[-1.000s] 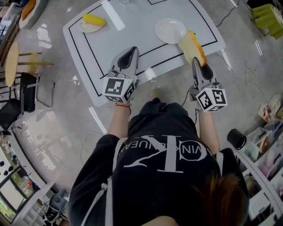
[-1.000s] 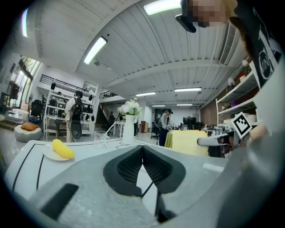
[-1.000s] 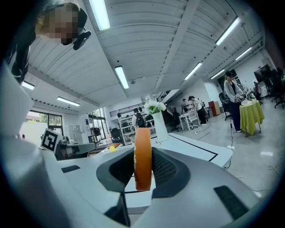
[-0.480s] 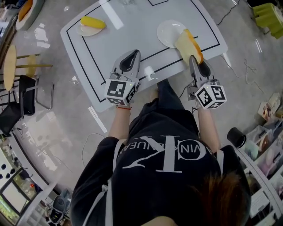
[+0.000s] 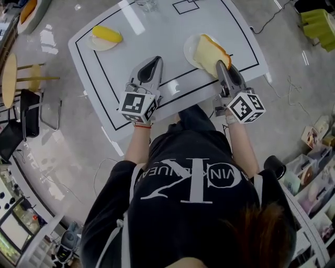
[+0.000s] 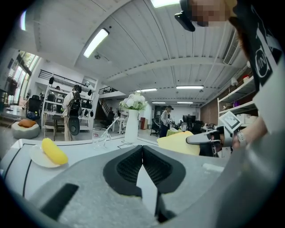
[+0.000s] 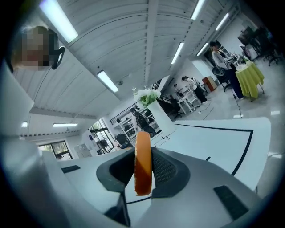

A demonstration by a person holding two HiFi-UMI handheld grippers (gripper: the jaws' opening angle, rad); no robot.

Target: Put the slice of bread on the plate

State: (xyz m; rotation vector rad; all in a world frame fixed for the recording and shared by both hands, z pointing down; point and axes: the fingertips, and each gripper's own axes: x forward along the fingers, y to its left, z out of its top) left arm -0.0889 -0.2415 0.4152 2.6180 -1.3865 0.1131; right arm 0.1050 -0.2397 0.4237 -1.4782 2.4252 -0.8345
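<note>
My R claw (image 5: 220, 65) clamped on 1 bread slice (image 5: 211, 52) over near plate (image 5: 189, 47), L claw (image 5: 152, 62) closed, empty, far plate (image 5: 98, 46) makes 2

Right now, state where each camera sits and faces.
Head view: on the head, steeply down at the table; torso, forearms, left gripper, right gripper show.
Left gripper view: on that gripper, across the table past its shut jaws.
Right gripper view: on that gripper, along jaws clamping the bread slice.
Shared: all show the bread slice.

Bare table (image 5: 152, 36) between banana plate (image 5: 97, 45) and bread plate (image 5: 189, 49); glass (image 5: 148, 5), vase (image 6: 132, 127) at far side
</note>
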